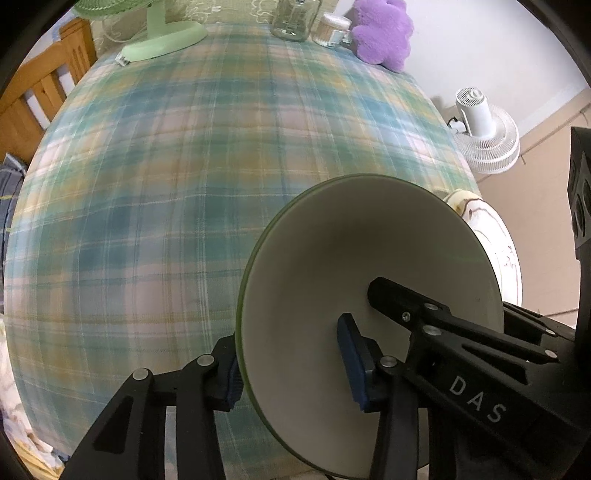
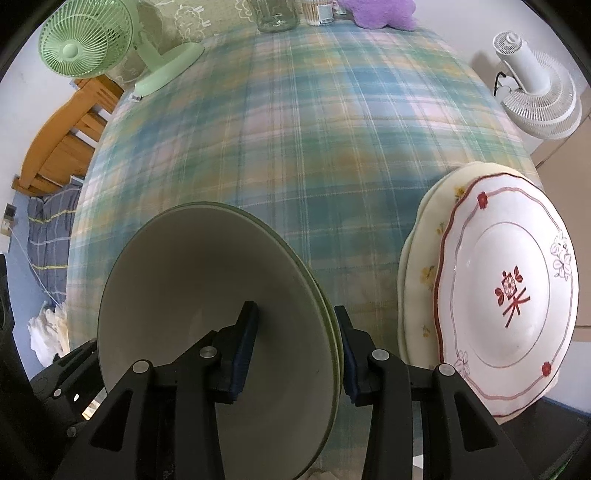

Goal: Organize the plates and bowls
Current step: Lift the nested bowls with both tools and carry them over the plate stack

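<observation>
A stack of two green-rimmed, pale bowls [image 1: 351,258] sits near the front edge of the plaid tablecloth [image 1: 166,184]. My left gripper [image 1: 291,373] is shut on the stack's left wall, with one pad outside and one inside. On the opposite wall my right gripper [image 2: 295,350] is shut the same way, and its black finger [image 1: 402,306] reaches into the bowl in the left wrist view. Just right of the bowls [image 2: 207,295] lies a white plate with red flowers [image 2: 509,295] on top of a cream plate [image 2: 421,266].
Along the table's far edge stand a green desk fan [image 2: 85,40], a glass jar [image 1: 293,18], a cotton swab tub [image 1: 332,29] and a purple plush [image 1: 384,33]. A white fan [image 2: 535,92] stands off the table at right. A wooden chair [image 1: 37,96] is at left.
</observation>
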The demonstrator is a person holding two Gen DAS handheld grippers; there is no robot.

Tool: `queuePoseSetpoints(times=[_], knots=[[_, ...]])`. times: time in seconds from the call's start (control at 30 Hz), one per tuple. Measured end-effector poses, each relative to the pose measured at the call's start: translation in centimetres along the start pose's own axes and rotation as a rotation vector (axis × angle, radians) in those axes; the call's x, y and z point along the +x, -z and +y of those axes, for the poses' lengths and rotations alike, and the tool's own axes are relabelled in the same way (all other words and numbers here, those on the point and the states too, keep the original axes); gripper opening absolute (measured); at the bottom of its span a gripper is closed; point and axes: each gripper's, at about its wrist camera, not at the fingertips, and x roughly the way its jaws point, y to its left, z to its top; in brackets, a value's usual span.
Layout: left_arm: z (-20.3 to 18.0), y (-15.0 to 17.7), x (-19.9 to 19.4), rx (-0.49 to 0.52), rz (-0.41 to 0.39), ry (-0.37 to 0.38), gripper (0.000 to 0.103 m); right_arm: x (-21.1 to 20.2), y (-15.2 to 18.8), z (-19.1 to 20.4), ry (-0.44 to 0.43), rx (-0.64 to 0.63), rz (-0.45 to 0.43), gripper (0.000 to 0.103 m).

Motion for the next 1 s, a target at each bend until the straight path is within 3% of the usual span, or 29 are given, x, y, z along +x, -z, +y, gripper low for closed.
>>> queuePoseSetpoints(times=[0.6,1.0], knots=[[-1.0,0.2,-4.3,0.063,-0.056,0.019,0.043,-4.6,0.9,0.7,0.015,0.053,-0.077,0.043],[-3.5,0.6,-5.1,-0.023,-0.106,-0.051,0.043,-5.9,0.3,-1.1,-0.059,-0.020,-0.092,0.043]])
